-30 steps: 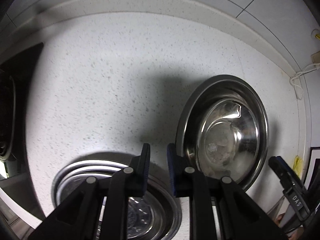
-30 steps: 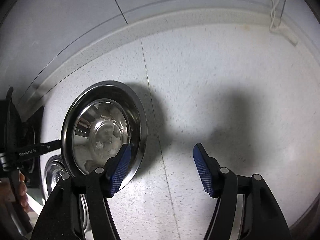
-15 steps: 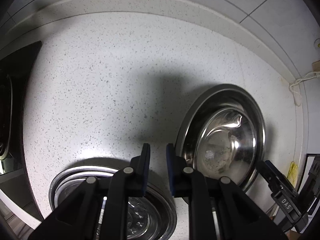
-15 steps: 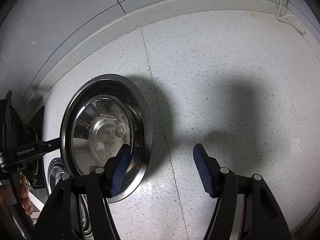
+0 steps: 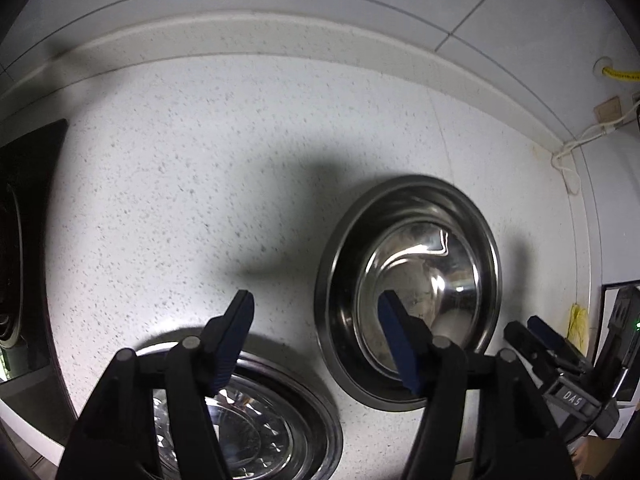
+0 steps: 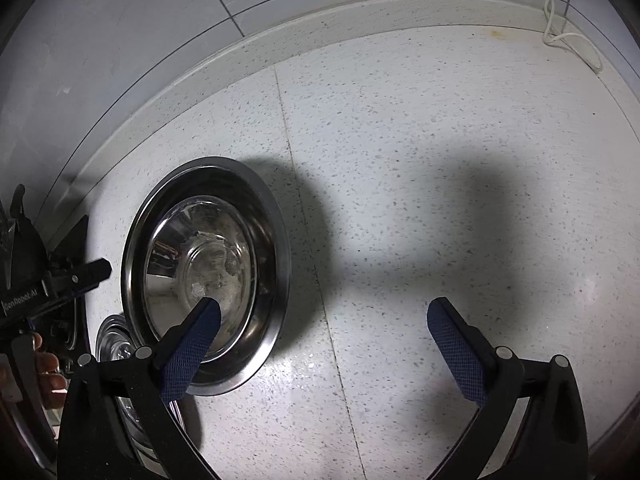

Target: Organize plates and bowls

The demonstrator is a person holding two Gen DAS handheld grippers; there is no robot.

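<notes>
A steel bowl (image 5: 408, 288) stands on the speckled white counter (image 5: 200, 160); in the right wrist view the same steel bowl (image 6: 208, 272) lies left of centre with something clear and glassy in its bottom. Nearer me lies a steel plate (image 5: 280, 420) holding a cut-glass dish, of which the right wrist view shows only the steel plate's edge (image 6: 112, 344). My left gripper (image 5: 316, 312) hovers over the gap between plate and bowl, jaws opening, nothing between them. My right gripper (image 6: 324, 312) hangs over bare counter just right of the bowl, jaws opening wide and empty.
A black stove top (image 5: 28, 240) borders the counter on the left. A white cable (image 6: 568, 36) lies at the back right by the raised backsplash (image 5: 280, 36). A person's fingers (image 6: 48, 368) hold the left tool. The counter's front edge runs along the bottom left.
Both grippers' jaws have spread: the left from nearly shut to wide, the right from half open to fully wide. Neither hand has shifted much and the bowl stays put.
</notes>
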